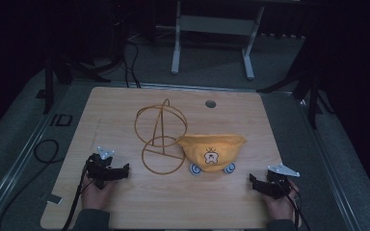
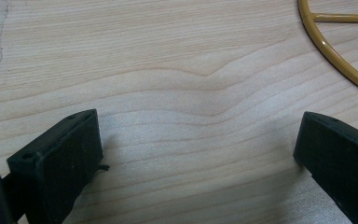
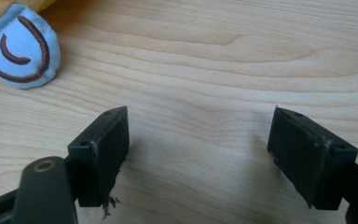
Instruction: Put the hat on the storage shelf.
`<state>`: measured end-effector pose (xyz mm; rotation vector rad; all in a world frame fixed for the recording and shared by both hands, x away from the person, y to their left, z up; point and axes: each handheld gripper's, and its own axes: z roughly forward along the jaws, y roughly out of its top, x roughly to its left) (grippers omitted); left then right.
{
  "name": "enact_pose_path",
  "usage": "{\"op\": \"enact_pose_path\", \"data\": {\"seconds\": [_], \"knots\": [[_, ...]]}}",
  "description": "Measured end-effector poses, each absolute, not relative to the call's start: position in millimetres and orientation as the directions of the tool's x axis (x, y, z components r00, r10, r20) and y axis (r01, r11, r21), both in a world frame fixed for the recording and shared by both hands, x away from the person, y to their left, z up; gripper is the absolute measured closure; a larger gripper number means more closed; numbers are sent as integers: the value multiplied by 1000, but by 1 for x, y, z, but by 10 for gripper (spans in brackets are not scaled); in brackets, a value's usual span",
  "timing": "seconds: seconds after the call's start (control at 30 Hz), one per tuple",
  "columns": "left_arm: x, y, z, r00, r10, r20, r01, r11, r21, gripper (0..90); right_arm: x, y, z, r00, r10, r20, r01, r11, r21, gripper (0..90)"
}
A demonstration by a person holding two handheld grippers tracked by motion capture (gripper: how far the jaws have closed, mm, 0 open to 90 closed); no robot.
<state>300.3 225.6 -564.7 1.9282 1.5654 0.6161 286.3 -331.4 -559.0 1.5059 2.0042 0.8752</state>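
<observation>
Right hand-held gripper (image 1: pixel 256 181) and left hand-held gripper (image 1: pixel 124 169), jaws apart, empty, flanking yellow hat (image 1: pixel 212 150).

One wooden desk (image 1: pixel 125 211) carrying: one gold wire stand (image 1: pixel 161 137) at centre; one orange cap (image 1: pixel 212 151) at its 3 o'clock, with two pale blue tabs (image 1: pixel 196 169) along its 6 o'clock edge; two hand-held grippers, left gripper (image 1: pixel 125 169) at 8 o'clock, right gripper (image 1: pixel 253 180) at 4 o'clock.
</observation>
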Motion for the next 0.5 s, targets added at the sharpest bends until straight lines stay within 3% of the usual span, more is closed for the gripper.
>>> {"op": "enact_pose_path", "data": {"seconds": [0.37, 0.5], "knots": [[300, 226, -565, 207, 978, -4, 713, -148, 685, 8, 287, -329, -559, -295, 956, 1, 660, 203, 724, 150], [300, 226, -565, 207, 978, -4, 714, -148, 685, 8, 289, -327, -556, -324, 946, -1, 668, 230, 708, 217]]}}
